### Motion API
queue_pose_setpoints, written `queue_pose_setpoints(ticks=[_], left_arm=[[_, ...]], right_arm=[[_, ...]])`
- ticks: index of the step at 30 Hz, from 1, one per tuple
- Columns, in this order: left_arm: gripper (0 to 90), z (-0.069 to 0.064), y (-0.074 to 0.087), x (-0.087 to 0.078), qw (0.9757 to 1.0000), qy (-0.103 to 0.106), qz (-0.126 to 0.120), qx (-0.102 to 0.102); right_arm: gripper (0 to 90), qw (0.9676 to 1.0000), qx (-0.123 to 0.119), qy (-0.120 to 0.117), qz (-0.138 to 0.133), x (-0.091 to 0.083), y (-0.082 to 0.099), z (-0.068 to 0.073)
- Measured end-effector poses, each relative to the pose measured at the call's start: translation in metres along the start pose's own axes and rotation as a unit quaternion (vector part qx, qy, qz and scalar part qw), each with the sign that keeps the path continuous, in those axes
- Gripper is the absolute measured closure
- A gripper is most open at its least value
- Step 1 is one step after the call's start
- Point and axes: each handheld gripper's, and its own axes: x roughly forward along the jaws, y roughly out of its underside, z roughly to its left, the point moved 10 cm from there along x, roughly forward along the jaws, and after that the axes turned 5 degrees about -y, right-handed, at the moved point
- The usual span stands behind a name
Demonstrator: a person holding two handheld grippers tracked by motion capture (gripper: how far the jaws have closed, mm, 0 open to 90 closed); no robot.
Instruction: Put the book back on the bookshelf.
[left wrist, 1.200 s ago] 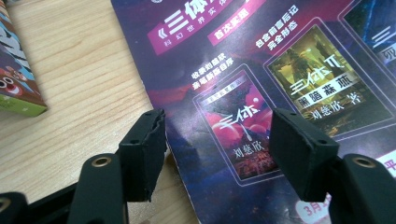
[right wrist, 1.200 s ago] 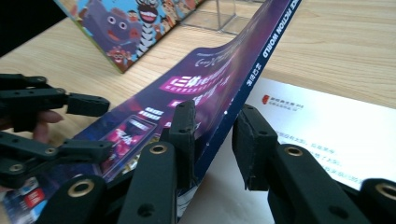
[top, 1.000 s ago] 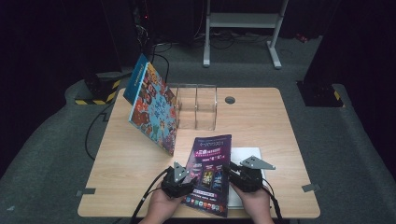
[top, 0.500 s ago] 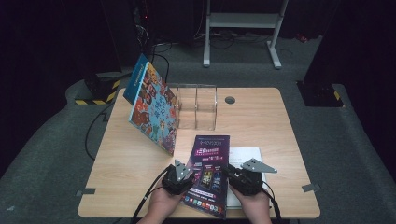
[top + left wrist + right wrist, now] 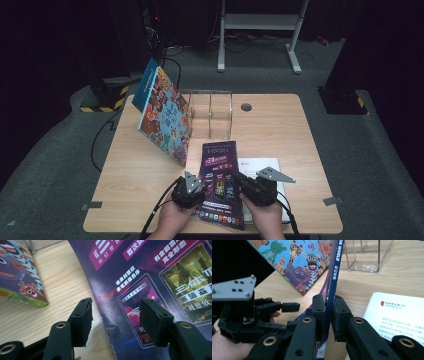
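Gripping the magazine (image 5: 220, 182) by its spine is the step in hand, judged from the frames: the right gripper (image 5: 328, 315) has its jaws pinched on the blue spine edge, and they have just been closing on it, with the magazine between them. The magazine is seen at the near middle of the table (image 5: 280, 125), its right edge lifted and overlapping a white booklet (image 5: 260, 167) to its right. The left gripper (image 5: 115, 315) is held with jaws spread, one over bare wood and one over the cover, straddling the left edge without pressing it; its jaws have just been opening a little. For a good lift, the pinch should be kept square on the spine so that the pages are not fanned or creased, and the left jaws should be closed on the free edge before the magazine is raised toward the clear rack (image 5: 210, 115) at the far side. The picture book (image 5: 162, 117) leaning at the rack's left should be avoided. Compared with the earlier high view, the magazine is found in nearly the same place, and both hands have barely shifted.
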Motion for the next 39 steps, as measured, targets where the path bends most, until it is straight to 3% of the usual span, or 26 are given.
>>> queue_pose_setpoints(ticks=[6,14,21,26,39], left_arm=[[41.0,0.004,0.000,-0.002,0.9999,0.005,-0.001,-0.009],[38.9,0.007,-0.004,-0.009,0.9993,0.023,-0.012,-0.028],[40.5,0.010,-0.009,-0.016,0.9983,0.029,-0.031,-0.039],[39.6,0.012,-0.011,-0.019,0.9977,0.036,-0.037,-0.043],[35.9,0.010,-0.013,-0.021,0.9972,0.045,-0.046,-0.038]], right_arm=[[83.7,1.0000,-0.005,0.000,-0.009,0.004,-0.008,0.005],[84.7,0.9992,-0.034,0.006,-0.022,0.005,-0.024,0.013],[84.8,0.9976,-0.057,0.020,-0.034,0.000,-0.041,0.013],[84.7,0.9966,-0.058,0.023,-0.054,-0.007,-0.055,0.010],[84.8,0.9897,-0.082,0.049,-0.107,-0.022,-0.093,0.008]])
